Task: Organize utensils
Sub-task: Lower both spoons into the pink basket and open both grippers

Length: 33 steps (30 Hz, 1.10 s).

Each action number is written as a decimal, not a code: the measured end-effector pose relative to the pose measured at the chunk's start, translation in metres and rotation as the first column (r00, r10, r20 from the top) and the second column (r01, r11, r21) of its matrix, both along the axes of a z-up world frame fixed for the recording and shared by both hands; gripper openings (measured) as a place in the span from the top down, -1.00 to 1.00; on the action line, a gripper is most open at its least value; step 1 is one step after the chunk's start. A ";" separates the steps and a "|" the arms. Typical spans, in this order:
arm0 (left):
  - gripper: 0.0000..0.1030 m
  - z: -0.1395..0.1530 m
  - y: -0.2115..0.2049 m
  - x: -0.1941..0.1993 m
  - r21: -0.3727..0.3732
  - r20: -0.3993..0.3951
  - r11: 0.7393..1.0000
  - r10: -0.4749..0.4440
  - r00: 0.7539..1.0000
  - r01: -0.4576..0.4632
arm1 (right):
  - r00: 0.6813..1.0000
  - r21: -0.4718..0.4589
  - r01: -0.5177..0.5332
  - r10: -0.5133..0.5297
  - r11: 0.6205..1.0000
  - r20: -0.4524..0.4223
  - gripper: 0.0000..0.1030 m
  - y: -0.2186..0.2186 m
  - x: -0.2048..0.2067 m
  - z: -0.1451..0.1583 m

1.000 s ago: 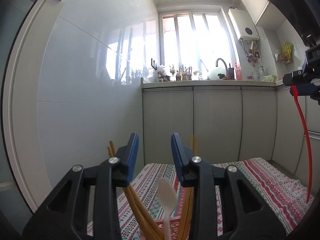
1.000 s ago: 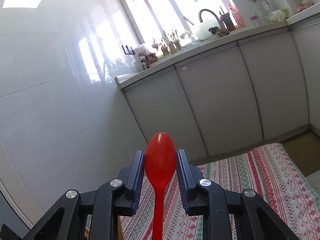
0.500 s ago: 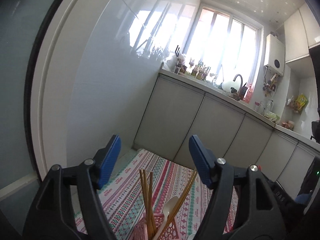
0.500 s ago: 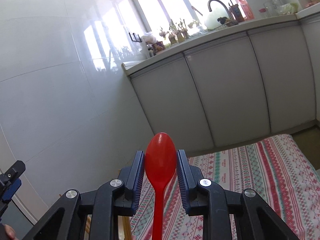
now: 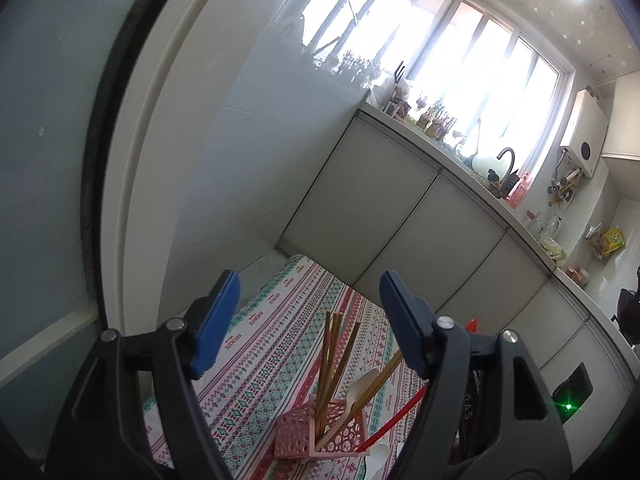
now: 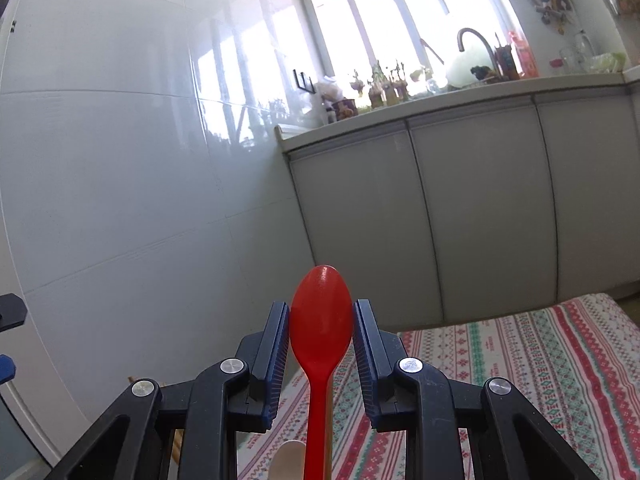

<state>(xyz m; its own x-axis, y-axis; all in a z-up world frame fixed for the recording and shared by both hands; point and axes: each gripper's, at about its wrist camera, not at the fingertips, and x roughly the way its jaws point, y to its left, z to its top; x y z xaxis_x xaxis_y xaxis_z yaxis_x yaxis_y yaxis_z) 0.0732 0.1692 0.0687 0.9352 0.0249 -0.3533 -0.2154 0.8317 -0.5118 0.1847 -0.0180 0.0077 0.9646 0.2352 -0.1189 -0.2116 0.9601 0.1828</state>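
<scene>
In the left wrist view a pink perforated holder [image 5: 298, 434] stands on the patterned tablecloth [image 5: 272, 344], holding several wooden chopsticks [image 5: 332, 356] and a cream spoon [image 5: 362, 390]. My left gripper [image 5: 309, 318] hovers above and behind it, open, with nothing between its fingers. My right gripper [image 6: 320, 320] is shut on the bowl of a red spoon [image 6: 320, 308], handle hanging down. From the left, that red handle [image 5: 396, 420] slants down to the holder's right side; whether its tip is inside I cannot tell. The cream spoon's top [image 6: 289, 460] shows under the right gripper.
Grey kitchen cabinets [image 6: 480, 208] under a counter with a sink tap [image 6: 472, 40] stand behind the table. A glossy white wall [image 6: 120, 200] runs along the left. The tablecloth [image 6: 540, 368] stretches to the right of the holder.
The left gripper opened wide, rolled and drew back upward, bringing the whole holder into view. The right gripper carried the red spoon leftward and down to the holder.
</scene>
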 end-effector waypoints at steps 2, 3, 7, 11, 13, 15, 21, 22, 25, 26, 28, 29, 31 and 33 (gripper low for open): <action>-0.41 -0.003 0.001 -0.002 -0.001 -0.010 1.000 0.005 1.000 -0.005 | 0.999 -0.014 0.040 -0.040 0.999 0.025 0.45 0.006 0.002 -0.003; -0.41 -0.005 0.001 -0.002 0.000 -0.017 1.000 0.006 1.000 -0.006 | 0.998 -0.014 0.055 -0.055 0.998 0.030 0.45 0.008 0.004 -0.006; -0.41 -0.008 -0.002 0.002 0.014 -0.052 1.000 0.000 0.999 0.000 | 0.993 -0.055 0.110 -0.108 0.992 0.040 0.44 0.019 0.005 -0.023; -0.41 -0.010 -0.004 0.003 0.024 -0.065 1.000 -0.001 0.998 0.003 | 0.991 -0.152 0.133 -0.128 0.979 0.039 0.19 0.028 0.000 -0.039; -0.41 -0.011 -0.004 0.003 0.021 -0.070 1.000 -0.004 0.998 0.005 | 0.991 -0.169 0.133 -0.133 0.977 0.011 -0.26 0.025 -0.003 -0.042; -0.41 -0.010 -0.006 0.005 0.012 -0.073 1.000 -0.012 0.997 0.013 | 0.993 -0.158 0.113 -0.115 0.981 -0.004 -0.29 0.019 -0.008 -0.040; -0.41 -0.005 -0.015 0.006 0.020 -0.073 0.999 -0.039 0.997 0.040 | 0.992 -0.147 0.112 -0.120 0.983 -0.047 -0.29 -0.020 -0.022 -0.004; -0.41 -0.004 -0.017 0.006 0.020 -0.072 0.999 -0.048 0.996 0.050 | 0.989 -0.141 0.124 -0.133 0.982 -0.059 -0.29 -0.031 -0.025 0.003; -0.41 0.000 -0.025 0.006 0.033 -0.078 0.996 -0.085 0.993 0.088 | 0.980 -0.116 0.153 -0.166 0.981 -0.112 -0.38 -0.070 -0.032 0.027; -0.41 0.002 -0.028 0.006 0.040 -0.081 0.994 -0.096 0.992 0.099 | 0.976 -0.111 0.163 -0.177 0.980 -0.126 -0.44 -0.084 -0.036 0.035; -0.41 0.006 -0.036 0.006 0.044 -0.092 0.991 -0.124 0.988 0.128 | 0.969 -0.111 0.185 -0.200 0.976 -0.144 -0.51 -0.109 -0.044 0.048; -0.41 0.007 -0.040 0.005 0.041 -0.093 0.988 -0.142 0.986 0.146 | 0.965 -0.117 0.201 -0.218 0.973 -0.149 -0.53 -0.120 -0.050 0.053; -0.42 0.011 -0.052 0.003 0.049 -0.093 0.983 -0.169 0.981 0.174 | 0.952 -0.131 0.239 -0.259 0.962 -0.163 -0.56 -0.141 -0.061 0.061; -0.44 0.016 -0.066 0.000 0.075 -0.096 0.978 -0.189 0.977 0.197 | 0.941 -0.133 0.258 -0.280 0.957 -0.188 -0.56 -0.162 -0.068 0.067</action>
<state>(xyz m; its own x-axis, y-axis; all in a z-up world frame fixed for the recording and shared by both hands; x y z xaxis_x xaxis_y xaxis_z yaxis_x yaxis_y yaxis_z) 0.0732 0.1030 0.0847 0.8909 -0.1198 -0.4382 -0.0876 0.9011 -0.4246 0.1164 -0.1798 0.0749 0.9429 -0.0537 -0.3289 0.0878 0.9921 0.0898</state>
